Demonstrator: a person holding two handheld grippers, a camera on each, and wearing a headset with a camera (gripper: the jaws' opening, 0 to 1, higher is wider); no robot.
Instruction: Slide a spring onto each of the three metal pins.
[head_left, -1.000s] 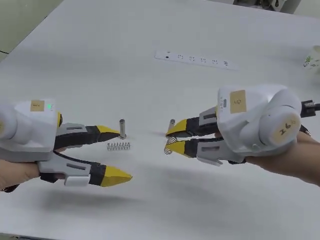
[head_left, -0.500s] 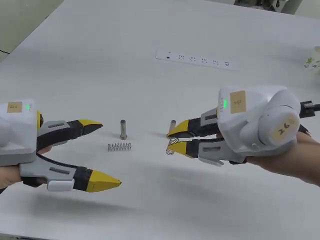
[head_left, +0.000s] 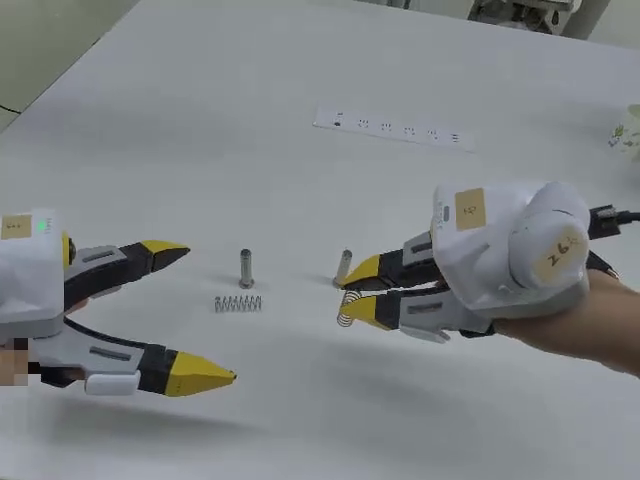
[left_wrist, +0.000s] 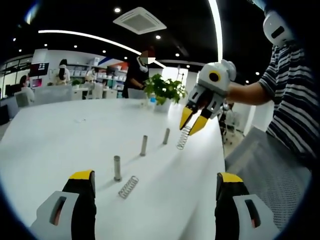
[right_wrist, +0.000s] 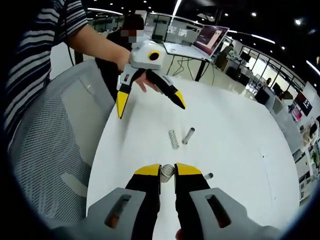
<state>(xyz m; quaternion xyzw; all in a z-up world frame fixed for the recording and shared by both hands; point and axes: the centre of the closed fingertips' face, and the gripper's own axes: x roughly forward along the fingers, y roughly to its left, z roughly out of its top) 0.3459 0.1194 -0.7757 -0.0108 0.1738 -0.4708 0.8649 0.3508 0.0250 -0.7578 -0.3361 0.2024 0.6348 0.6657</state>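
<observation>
A: Right gripper (head_left: 358, 292)?
B: Clamped on a spring (right_wrist: 167, 171), just beside a pin (head_left: 344, 267).
A: Left gripper (head_left: 203, 312)?
B: Jaws spread wide, released — second spring (head_left: 238, 303) lies on the table (head_left: 300, 80) by another pin (head_left: 246, 268).

three metal pins (left_wrist: 117, 168) (left_wrist: 144, 145) (left_wrist: 166, 136), two springs (left_wrist: 128, 186) (left_wrist: 183, 137), one power strip (head_left: 392, 129), and two grippers: the left gripper (head_left: 208, 311) and the right gripper (head_left: 350, 298).

An office with white table (head_left: 250, 80), mesh chair (right_wrist: 50, 150), ceiling lights (left_wrist: 116, 9).
</observation>
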